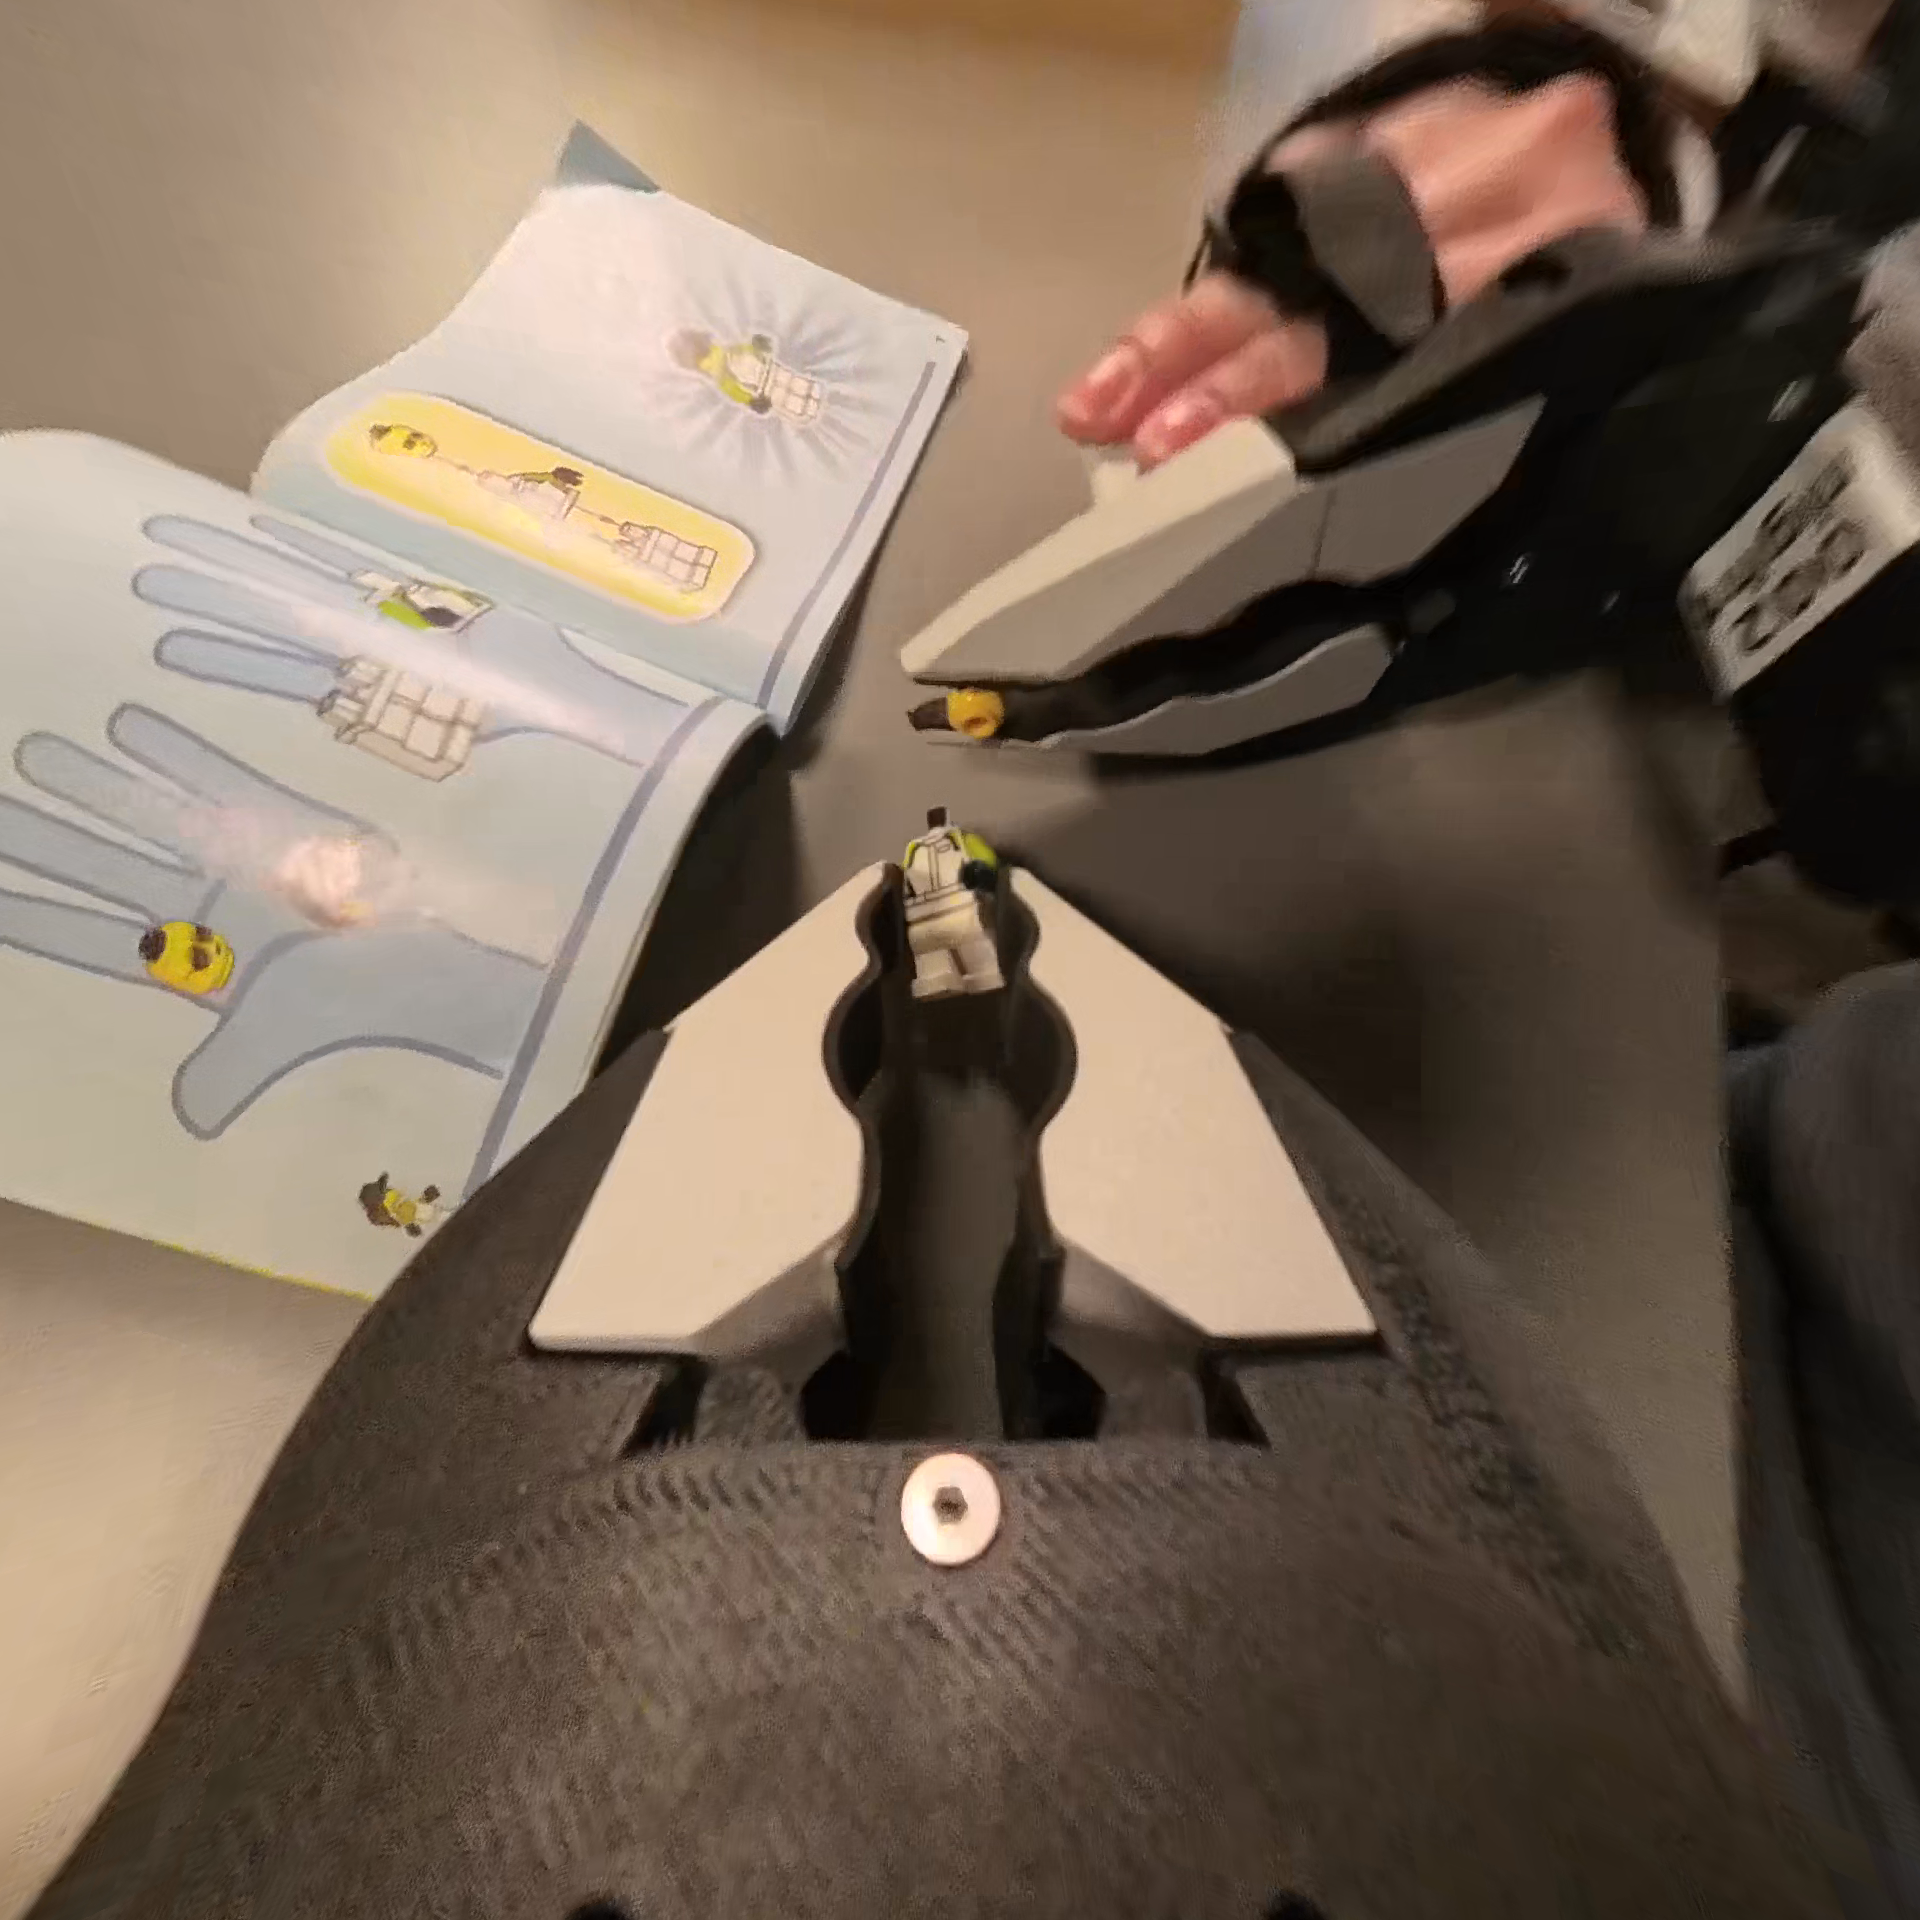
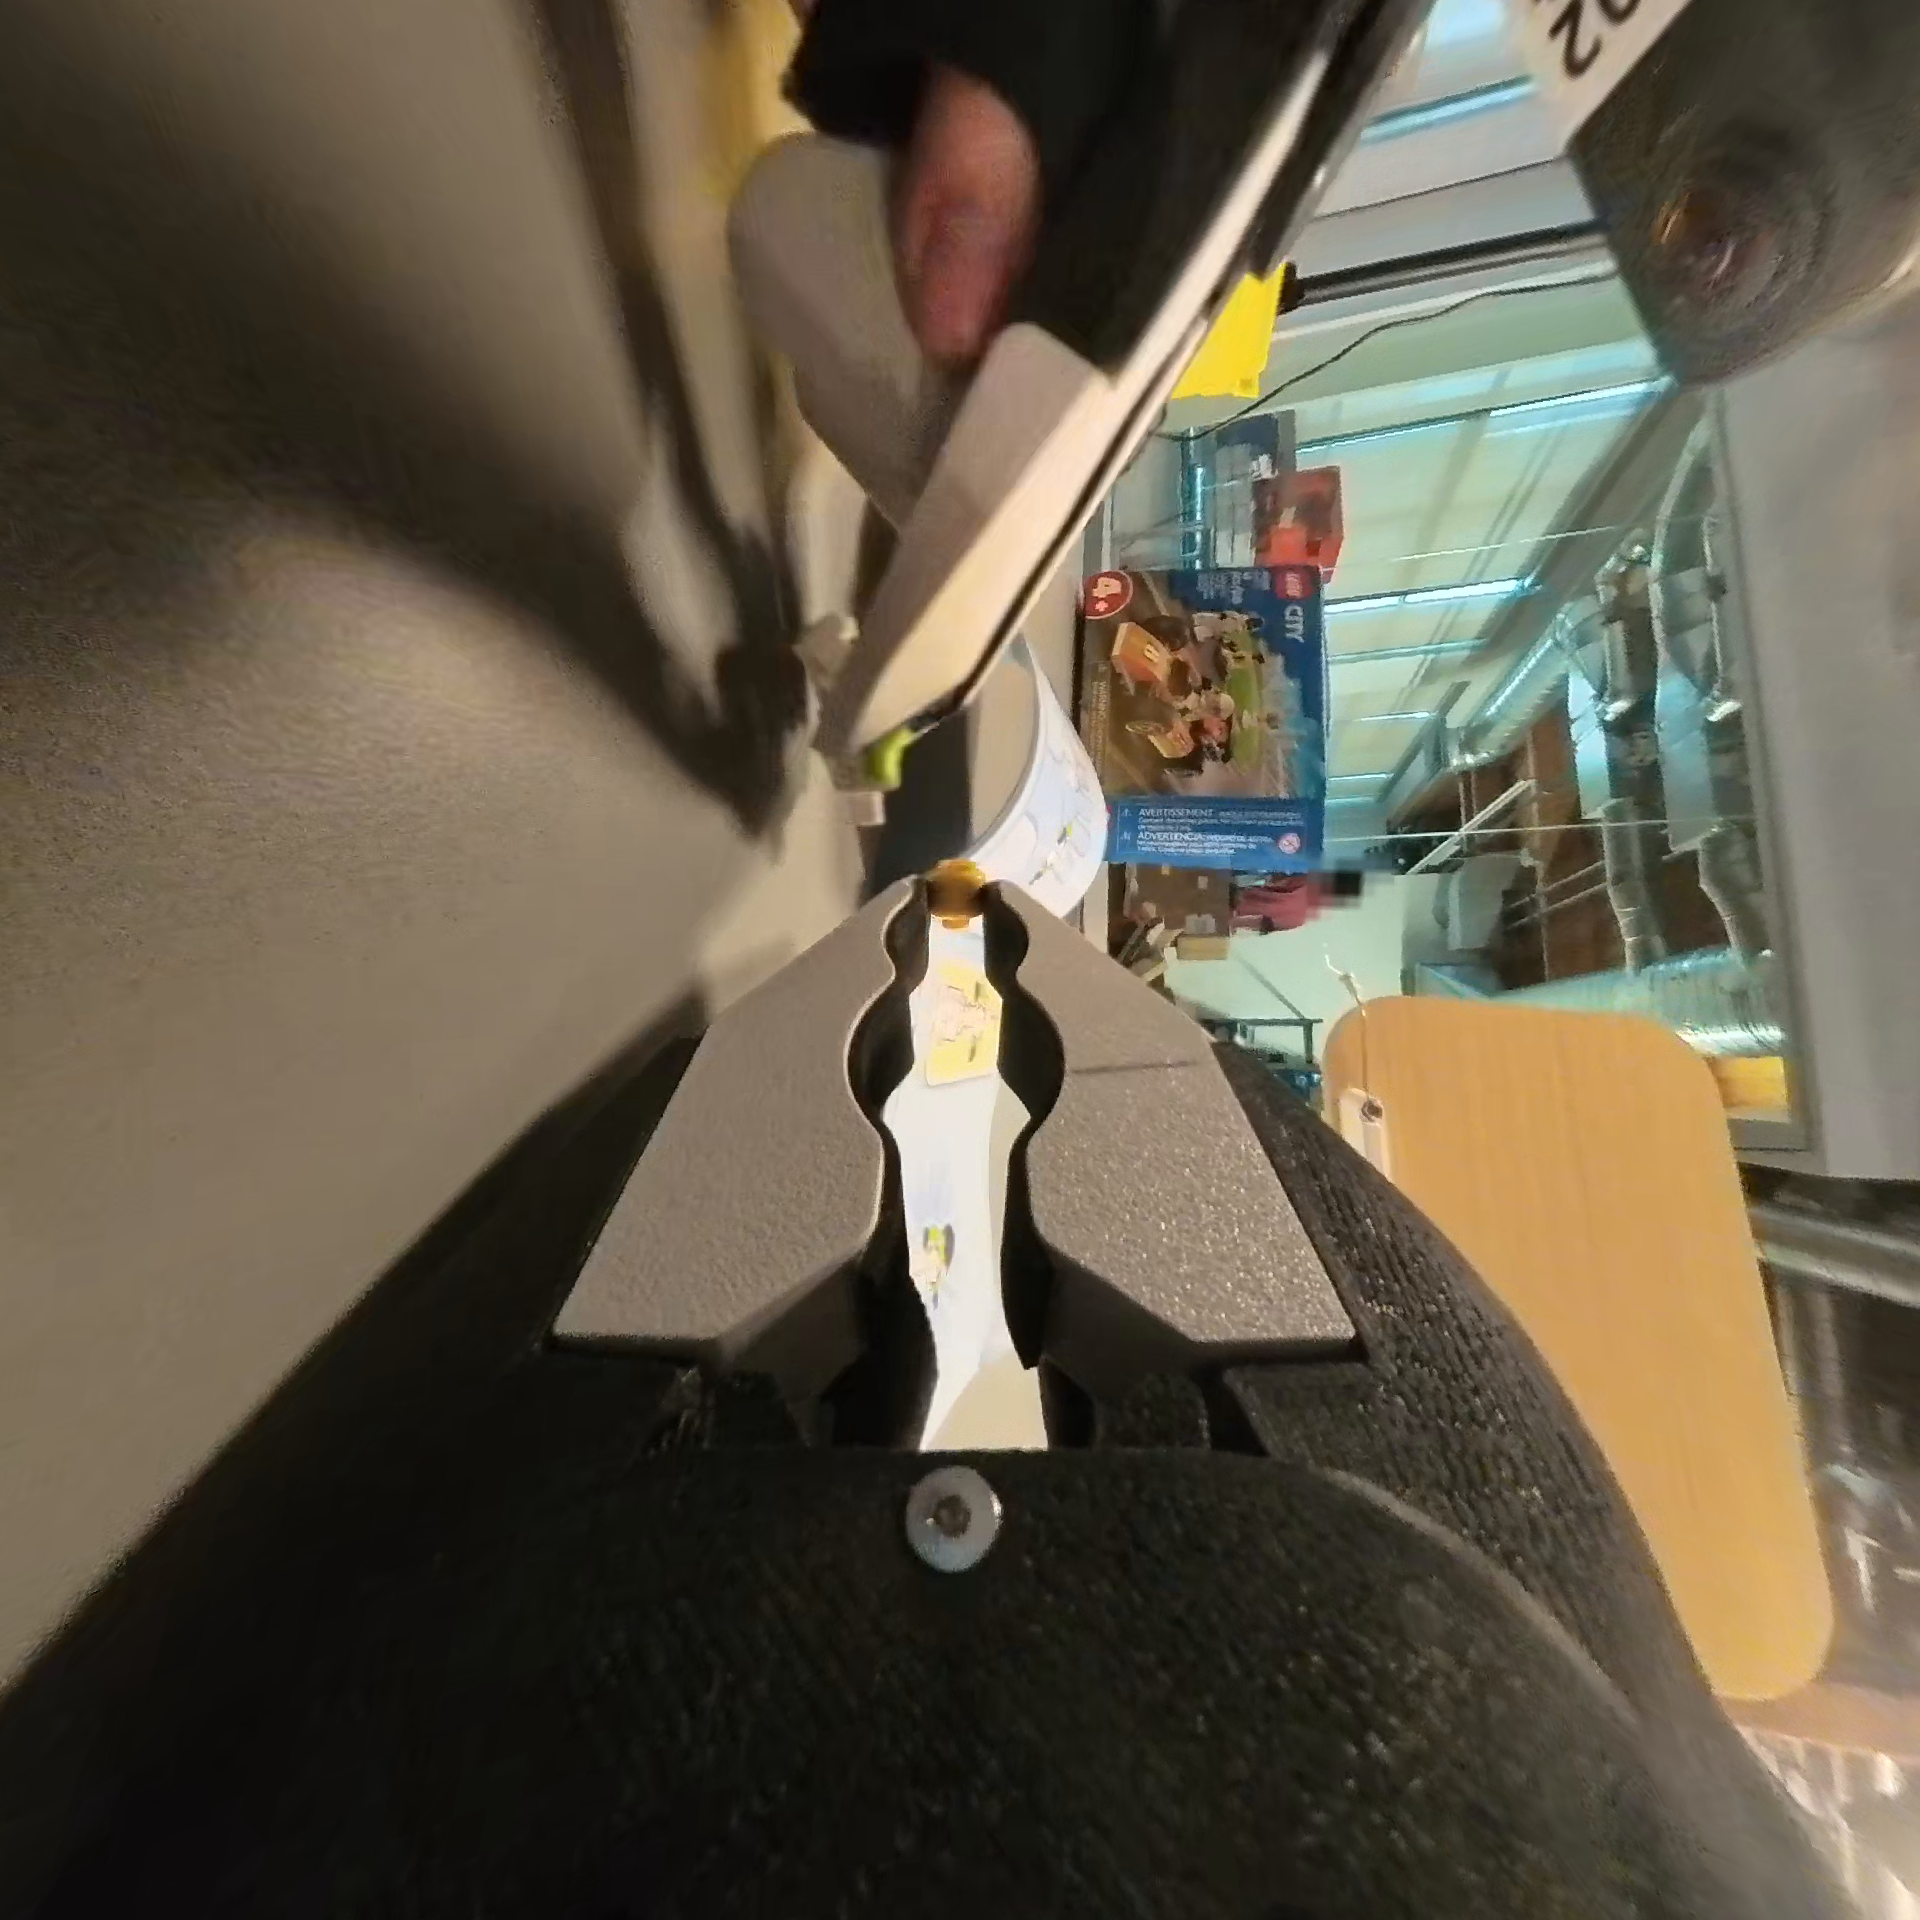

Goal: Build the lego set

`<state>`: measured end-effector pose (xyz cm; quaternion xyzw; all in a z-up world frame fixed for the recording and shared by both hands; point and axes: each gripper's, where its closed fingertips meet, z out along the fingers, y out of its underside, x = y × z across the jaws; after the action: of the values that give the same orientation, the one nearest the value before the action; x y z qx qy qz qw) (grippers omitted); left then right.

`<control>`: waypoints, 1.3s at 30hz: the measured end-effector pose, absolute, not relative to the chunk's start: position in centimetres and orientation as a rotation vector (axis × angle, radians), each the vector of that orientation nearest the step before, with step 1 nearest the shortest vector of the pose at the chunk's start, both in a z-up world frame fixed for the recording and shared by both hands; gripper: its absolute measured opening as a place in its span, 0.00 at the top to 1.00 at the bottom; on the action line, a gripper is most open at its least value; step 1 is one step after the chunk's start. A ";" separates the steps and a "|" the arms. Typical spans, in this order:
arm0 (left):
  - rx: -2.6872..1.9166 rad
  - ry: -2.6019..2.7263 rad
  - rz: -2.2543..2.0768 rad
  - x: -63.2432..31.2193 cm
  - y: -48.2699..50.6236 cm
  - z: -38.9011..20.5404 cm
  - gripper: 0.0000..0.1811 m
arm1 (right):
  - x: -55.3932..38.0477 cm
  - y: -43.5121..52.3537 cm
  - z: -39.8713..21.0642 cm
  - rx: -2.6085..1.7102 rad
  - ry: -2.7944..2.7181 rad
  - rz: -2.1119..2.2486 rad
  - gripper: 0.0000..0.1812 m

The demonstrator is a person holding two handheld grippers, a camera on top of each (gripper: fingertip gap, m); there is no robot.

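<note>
From my left wrist view I get the open instruction booklet (image 1: 436,665) lying flat on the table (image 1: 1195,1039), and the right gripper (image 1: 951,712) coming in from the upper right with a hand (image 1: 1299,301) on it; none of that page layout reads clearly from the other camera. My right wrist view is tipped on its side and gives me instead the room behind: a lego box (image 2: 1205,717) standing upright and a pale wooden board (image 2: 1558,1299). The left gripper (image 1: 948,894) is nearly closed, its jaws pinching the headless minifigure body (image 1: 951,914) (white suit, lime shoulders) at the very tips, neck stud pointing away from me. The right gripper (image 2: 958,896) is likewise almost closed, clamped on the yellow minifigure head (image 2: 956,894). Head and body are near each other but apart, both above the table.
</note>
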<state>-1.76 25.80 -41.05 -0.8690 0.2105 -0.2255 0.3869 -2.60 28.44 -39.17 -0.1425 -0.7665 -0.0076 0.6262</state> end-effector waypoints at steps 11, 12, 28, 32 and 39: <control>-2.173 0.280 -1.160 0.3 26.4 -38.3 0.91 | -1.8 29.7 -39.9 -0.470 -1.859 0.042 0.96; -2.174 0.254 -1.170 0.2 26.6 -38.2 0.91 | -1.6 30.1 -39.8 -0.484 -1.858 0.028 0.96; -2.518 0.244 -1.201 3.2 26.9 -40.9 0.91 | 0.2 31.9 -39.8 -0.524 -1.854 -0.022 0.95; -2.526 0.217 -1.195 3.2 27.3 -40.9 0.91 | 0.2 31.2 -40.0 -0.509 -1.879 0.026 0.95; -2.498 0.174 -1.061 2.4 28.2 -40.8 0.87 | 0.2 30.9 -40.9 -0.544 -1.928 0.043 0.95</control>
<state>2.37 28.15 -40.75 -0.8982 0.0626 -0.3814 0.2094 0.20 30.92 -40.94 -0.2288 -0.8107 0.0182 0.5386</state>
